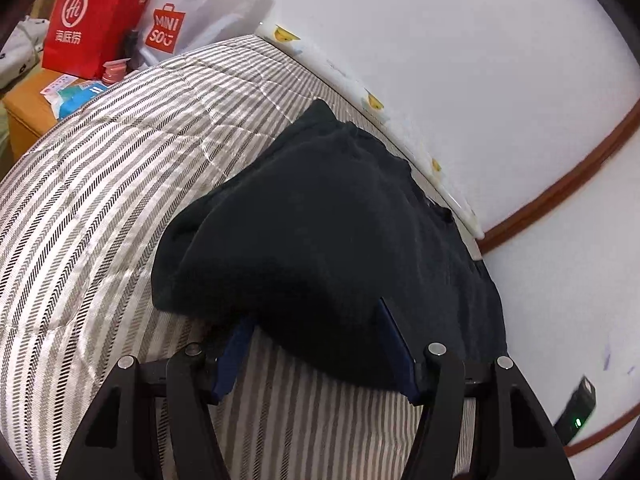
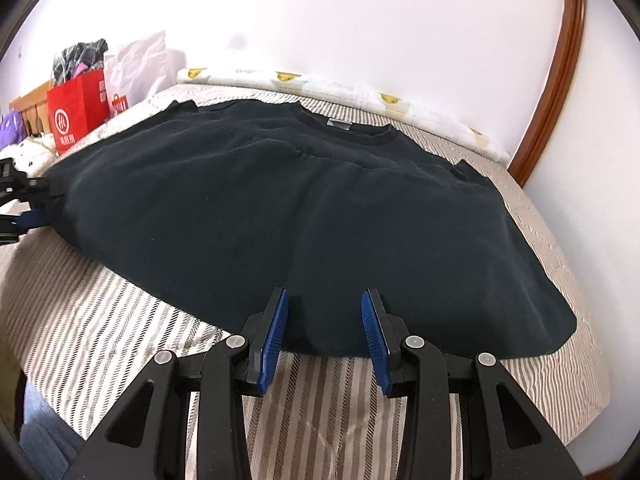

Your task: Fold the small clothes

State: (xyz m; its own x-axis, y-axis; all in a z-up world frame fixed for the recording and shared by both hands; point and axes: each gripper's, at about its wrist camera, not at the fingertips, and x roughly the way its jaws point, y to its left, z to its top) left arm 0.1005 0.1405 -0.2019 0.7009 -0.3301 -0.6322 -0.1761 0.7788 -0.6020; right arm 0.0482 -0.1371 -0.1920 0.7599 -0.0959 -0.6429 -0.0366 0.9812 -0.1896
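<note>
A black sweatshirt (image 2: 280, 208) lies spread flat on a bed with a striped quilt (image 2: 100, 320), collar toward the white wall (image 2: 360, 20) and hem toward the near edge.

The right tool (image 2: 325, 332) sits at the hem with its blue pads apart; the cloth lies between and under them, unpinched. Striped quilt shows bare on the near side and to the right of the garment.

The left tool (image 1: 316, 344) reaches in at the sweatshirt's left side, jaws spread, with fabric draped over both fingers; nothing is clamped.

Only the left wrist view shows a red paper bag (image 1: 92, 20) and a white shopping bag (image 1: 192, 12) close up beyond the bed's far edge. Only the right wrist view shows the whole collar and a duck-print pillow (image 2: 320, 84) along the wall.
</note>
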